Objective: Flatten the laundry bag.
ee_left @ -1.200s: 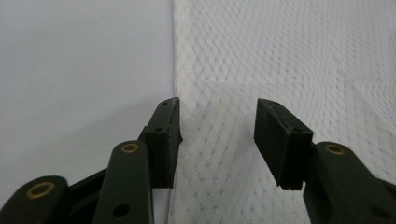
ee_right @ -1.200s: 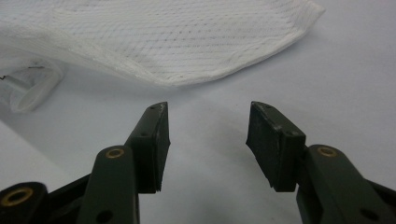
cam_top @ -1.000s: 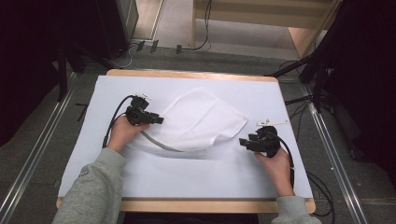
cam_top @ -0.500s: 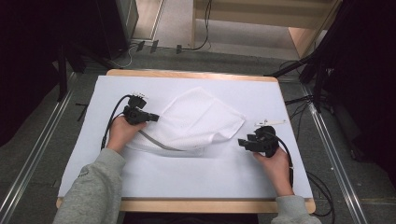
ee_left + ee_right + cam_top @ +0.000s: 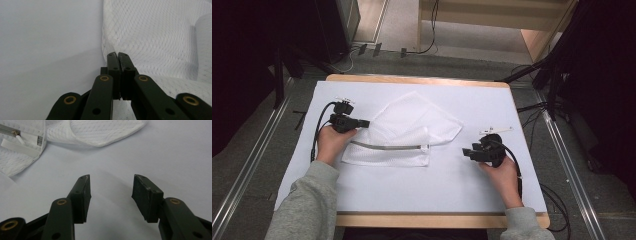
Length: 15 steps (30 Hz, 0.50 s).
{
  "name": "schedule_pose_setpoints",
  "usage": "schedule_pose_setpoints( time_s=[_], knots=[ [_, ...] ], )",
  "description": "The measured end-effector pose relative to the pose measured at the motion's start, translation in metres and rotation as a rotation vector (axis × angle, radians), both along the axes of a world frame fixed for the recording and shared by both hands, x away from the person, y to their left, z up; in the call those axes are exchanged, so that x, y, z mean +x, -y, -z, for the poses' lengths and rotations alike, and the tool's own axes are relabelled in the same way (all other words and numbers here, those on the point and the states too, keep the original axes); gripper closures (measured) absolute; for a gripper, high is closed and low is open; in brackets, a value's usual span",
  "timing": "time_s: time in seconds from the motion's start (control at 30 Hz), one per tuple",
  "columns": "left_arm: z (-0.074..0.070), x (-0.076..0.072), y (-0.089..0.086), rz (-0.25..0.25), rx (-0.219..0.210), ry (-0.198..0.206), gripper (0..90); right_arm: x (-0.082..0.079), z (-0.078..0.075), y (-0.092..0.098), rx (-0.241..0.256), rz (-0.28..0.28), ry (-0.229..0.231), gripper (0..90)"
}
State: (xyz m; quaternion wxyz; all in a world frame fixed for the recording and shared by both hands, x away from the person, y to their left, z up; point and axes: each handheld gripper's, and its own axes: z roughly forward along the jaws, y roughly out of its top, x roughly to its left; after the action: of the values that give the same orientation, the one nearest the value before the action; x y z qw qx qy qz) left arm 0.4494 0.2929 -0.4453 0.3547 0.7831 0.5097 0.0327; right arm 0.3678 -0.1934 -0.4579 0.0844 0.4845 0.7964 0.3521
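Nearest the table's front edge come two forearms in grey sleeves [image 5: 304,205], each hand carrying one black gripper, so two grippers in all. The right gripper [image 5: 468,152] rests low over the white table cover [image 5: 422,190] with its jaws spread wide and nothing between them; in the right gripper view bare white surface lies between and just beyond its fingertips [image 5: 85,185].

Farther on from those open fingers, well apart from them, lies the one white mesh bag [image 5: 412,131], with a single grey zipper [image 5: 387,147] running along its near part. In the right gripper view the zipper's end and one white pull tab [image 5: 15,147] sit up and to the left of the fingertips, beside a folded-over flap of mesh.

The left gripper [image 5: 363,122] has its jaws pressed tight together at the bag's left edge. In the left gripper view the mesh rises right at and beyond the clenched fingertips [image 5: 116,56]; whether cloth is pinched between them I cannot tell.

One cable [image 5: 318,131] loops from the left gripper.
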Motion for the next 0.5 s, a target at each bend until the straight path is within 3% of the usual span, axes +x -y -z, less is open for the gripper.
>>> schedule_pose_setpoints(
  time_s=[0.27, 0.5],
  knots=[
    [0.0, -0.01, -0.015, -0.031, 0.004, -0.006, 90.0, 0.004, 0.0, -0.021, 0.0, -0.056, 0.0, 51.3],
    [0.002, -0.02, -0.03, -0.066, -0.002, -0.014, 90.0, 0.007, -0.001, -0.056, 0.001, -0.149, 0.007, 52.4]
  ],
)
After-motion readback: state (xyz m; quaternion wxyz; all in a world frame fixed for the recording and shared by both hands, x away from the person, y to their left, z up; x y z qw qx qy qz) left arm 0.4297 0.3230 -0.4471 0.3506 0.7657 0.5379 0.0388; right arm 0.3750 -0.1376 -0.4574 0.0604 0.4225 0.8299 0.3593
